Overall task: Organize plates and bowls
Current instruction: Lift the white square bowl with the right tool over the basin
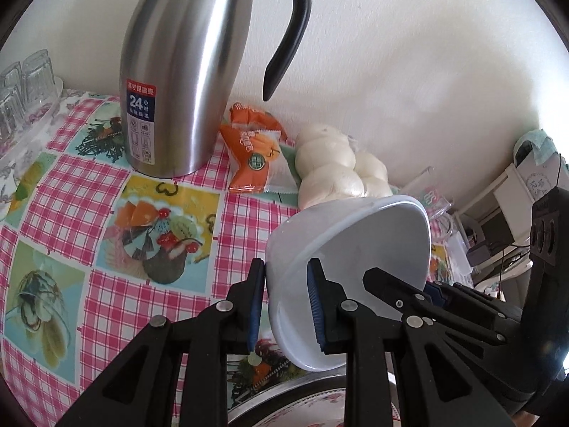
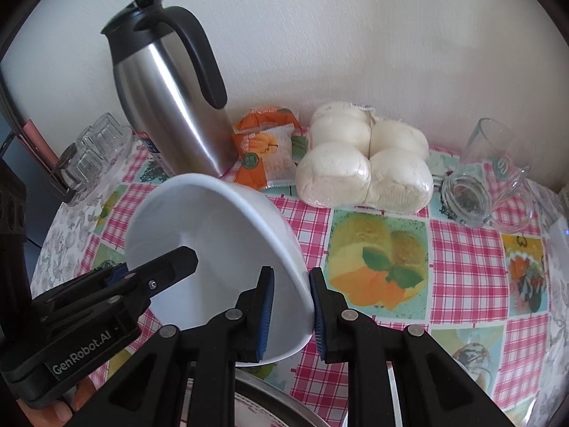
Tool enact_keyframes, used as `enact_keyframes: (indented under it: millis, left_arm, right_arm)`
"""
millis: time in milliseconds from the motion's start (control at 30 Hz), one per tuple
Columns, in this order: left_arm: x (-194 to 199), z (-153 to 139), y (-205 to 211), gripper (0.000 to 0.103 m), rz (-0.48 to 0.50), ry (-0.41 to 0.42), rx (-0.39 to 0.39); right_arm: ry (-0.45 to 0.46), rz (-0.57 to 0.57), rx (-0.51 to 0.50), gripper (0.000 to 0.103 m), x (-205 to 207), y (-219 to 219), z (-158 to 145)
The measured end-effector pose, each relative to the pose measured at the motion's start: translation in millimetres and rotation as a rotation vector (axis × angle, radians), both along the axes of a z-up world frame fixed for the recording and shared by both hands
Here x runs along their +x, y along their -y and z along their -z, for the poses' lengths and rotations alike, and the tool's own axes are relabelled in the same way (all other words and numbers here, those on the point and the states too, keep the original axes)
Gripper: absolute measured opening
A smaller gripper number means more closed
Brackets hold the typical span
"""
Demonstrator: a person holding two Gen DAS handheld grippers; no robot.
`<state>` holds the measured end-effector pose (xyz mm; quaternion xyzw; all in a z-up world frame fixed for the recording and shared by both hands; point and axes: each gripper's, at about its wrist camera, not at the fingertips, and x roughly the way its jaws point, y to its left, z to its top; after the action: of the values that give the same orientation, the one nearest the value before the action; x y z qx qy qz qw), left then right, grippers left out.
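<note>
Left wrist view, left gripper [image 1: 286, 302] clamped on a tilted white bowl [image 1: 359, 245], right gripper [image 2: 290, 311] pinched its opposite rim, above a checked tablecloth [image 1: 71, 192], steel flask [image 1: 177, 82] behind.

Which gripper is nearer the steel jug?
Left. The left gripper clamps the white bowl's rim on the side facing the steel jug. The right gripper clamps the opposite rim, on the side toward the bag of buns.

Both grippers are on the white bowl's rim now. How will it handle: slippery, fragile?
The white bowl looks glazed and rigid: likely slippery where the right gripper and left gripper pinch only its thin rim. Probably ceramic, so it may chip if dropped.
</note>
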<state>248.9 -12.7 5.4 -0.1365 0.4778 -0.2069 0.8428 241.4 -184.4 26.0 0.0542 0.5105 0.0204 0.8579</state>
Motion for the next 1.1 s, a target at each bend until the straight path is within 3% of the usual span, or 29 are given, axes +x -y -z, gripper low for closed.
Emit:
enact_keyframes:
  millis: [367, 700, 1100]
  left_arm:
    - [-2.9, -5.1, -9.7, 0.025, -0.031, 0.032, -0.062]
    - [-11.4, -25.8, -14.9, 0.025, -0.045, 0.088, -0.058]
    - [-35.6, -39.4, -6.6, 0.026, -0.016, 0.060, -0.034]
  right_arm:
    - [0.038, 0.002, -0.005, 0.021, 2.7, -4.5, -8.6]
    - [0.068, 0.006, 0.053, 0.021, -2.0, -3.5, -23.6]
    - [0.066, 0.054, 0.108, 0.021, -31.7, 2.9, -35.2]
